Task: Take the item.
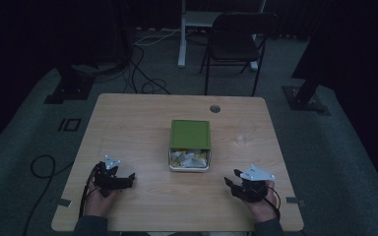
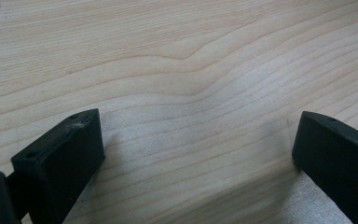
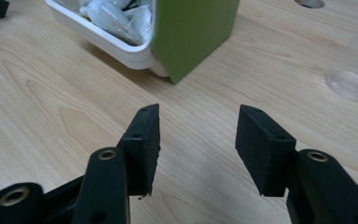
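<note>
Pale wooden tabletop (image 1: 142, 118) carries a white box (image 1: 189, 162) with green lid (image 1: 190, 133) at its centre, between and beyond the left claw (image 1: 128, 179) and right claw (image 1: 230, 183), both spread apart near the front edge.

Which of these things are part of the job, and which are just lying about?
Part of the job:
- white box of packets, its green lid slid partly back
- left tool, open
- right tool, open

Just lying about:
- clear glass on the table
- chair behind
- floor cables

dim room, grey carpet floor (image 1: 325, 162), black folding chair (image 1: 236, 39) behind.
</note>
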### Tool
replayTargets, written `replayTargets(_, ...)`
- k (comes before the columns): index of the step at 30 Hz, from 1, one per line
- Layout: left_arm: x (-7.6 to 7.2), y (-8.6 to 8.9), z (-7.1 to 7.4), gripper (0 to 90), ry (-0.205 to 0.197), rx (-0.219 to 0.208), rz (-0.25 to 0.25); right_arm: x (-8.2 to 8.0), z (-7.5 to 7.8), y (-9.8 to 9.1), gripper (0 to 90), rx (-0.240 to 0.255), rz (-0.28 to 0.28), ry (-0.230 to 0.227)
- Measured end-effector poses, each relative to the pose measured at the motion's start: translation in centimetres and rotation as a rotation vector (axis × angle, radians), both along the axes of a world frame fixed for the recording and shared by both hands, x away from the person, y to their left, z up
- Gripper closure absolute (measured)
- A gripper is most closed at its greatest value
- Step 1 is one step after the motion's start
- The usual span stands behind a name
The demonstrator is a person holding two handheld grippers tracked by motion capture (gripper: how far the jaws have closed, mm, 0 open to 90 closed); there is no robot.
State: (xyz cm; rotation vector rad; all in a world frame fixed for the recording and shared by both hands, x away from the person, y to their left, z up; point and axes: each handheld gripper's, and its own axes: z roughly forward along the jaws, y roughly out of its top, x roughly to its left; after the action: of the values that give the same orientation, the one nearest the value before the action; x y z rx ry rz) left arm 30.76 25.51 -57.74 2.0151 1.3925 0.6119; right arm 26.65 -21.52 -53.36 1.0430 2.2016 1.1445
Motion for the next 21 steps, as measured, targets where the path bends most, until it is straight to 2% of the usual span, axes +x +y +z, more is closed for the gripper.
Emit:
replayTargets(4, 0.0, 0.0, 0.0, 2.7, 0.0, 0.0, 0.0, 0.1, 0.0, 0.4, 50.5, -0.001, 0.014, 0.003)
replayTargets(13, 0.0, 0.0, 0.0, 2.7, 0.0, 0.0, 0.0, 0.1, 0.5, 1.2, 55.4, 0.012, 0.039, -0.022)
replayTargets(21, 0.0, 0.0, 0.0, 2.8, 0.0, 0.0, 0.0, 0.3, 0.9, 2.6, 59.2, 0.02, 0.083, -0.04)
